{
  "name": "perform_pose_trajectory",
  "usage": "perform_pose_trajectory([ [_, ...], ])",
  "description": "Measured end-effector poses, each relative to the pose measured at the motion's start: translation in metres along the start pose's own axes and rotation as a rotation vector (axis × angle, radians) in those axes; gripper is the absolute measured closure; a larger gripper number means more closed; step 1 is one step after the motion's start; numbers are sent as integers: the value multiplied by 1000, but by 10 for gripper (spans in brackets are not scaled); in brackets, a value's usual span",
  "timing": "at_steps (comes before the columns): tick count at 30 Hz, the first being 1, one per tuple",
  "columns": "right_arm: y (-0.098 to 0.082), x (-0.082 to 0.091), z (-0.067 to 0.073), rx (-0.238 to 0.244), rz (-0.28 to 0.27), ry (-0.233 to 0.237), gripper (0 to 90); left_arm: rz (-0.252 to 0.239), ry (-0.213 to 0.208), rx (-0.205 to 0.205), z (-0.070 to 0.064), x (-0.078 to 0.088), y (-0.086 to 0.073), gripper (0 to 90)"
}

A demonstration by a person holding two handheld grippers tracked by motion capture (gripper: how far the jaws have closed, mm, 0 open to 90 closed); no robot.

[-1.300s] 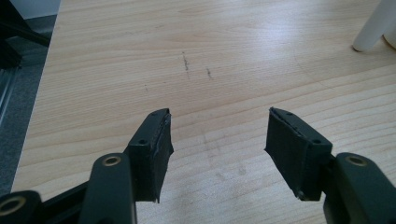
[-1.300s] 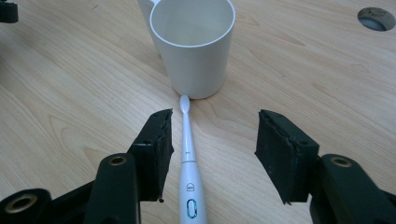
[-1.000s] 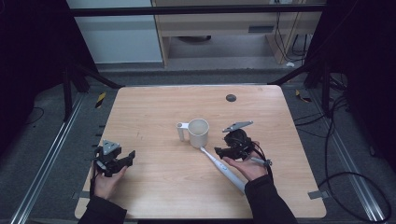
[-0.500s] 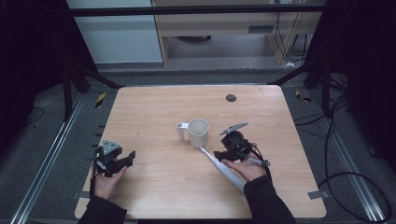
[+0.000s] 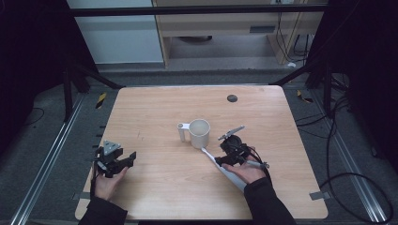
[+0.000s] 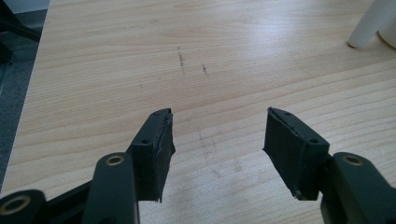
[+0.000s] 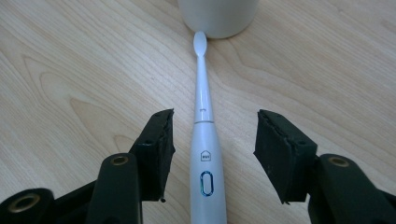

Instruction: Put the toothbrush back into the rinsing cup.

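A white electric toothbrush (image 5: 211,158) (image 7: 204,140) lies flat on the wooden table (image 5: 155,112), its head almost touching a white mug (image 5: 199,132) (image 7: 219,16). My right gripper (image 5: 224,157) (image 7: 215,114) is open and low over the toothbrush. Its jaws stand on either side of the handle with a gap on each side. My left gripper (image 5: 126,161) (image 6: 219,113) is open near the table's front left, pointing toward the mug's handle (image 6: 371,23). Its jaws have just been closing a little, with only bare wood between them.
A small dark round spot (image 5: 231,98) marks the table's far side. Faint pencil marks (image 6: 181,58) lie on the wood ahead of the left gripper. Dark floor, metal rails and cables surround the table.
My right gripper has shifted slightly toward the near edge, along the toothbrush. The left hand, the mug and the toothbrush have stayed in place.
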State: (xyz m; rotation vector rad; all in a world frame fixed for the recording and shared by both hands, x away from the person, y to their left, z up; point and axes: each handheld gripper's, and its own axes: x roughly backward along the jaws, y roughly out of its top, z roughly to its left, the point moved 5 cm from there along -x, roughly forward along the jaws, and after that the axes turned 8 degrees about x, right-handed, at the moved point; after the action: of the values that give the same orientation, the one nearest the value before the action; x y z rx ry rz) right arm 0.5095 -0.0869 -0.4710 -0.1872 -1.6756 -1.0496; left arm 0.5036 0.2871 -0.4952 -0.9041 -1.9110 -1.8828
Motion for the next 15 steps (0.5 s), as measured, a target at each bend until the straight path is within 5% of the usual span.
perform_pose_trajectory([
  [15,-11,-22,4,17,95,20,516,6,-5,0,-1,0,0,412],
])
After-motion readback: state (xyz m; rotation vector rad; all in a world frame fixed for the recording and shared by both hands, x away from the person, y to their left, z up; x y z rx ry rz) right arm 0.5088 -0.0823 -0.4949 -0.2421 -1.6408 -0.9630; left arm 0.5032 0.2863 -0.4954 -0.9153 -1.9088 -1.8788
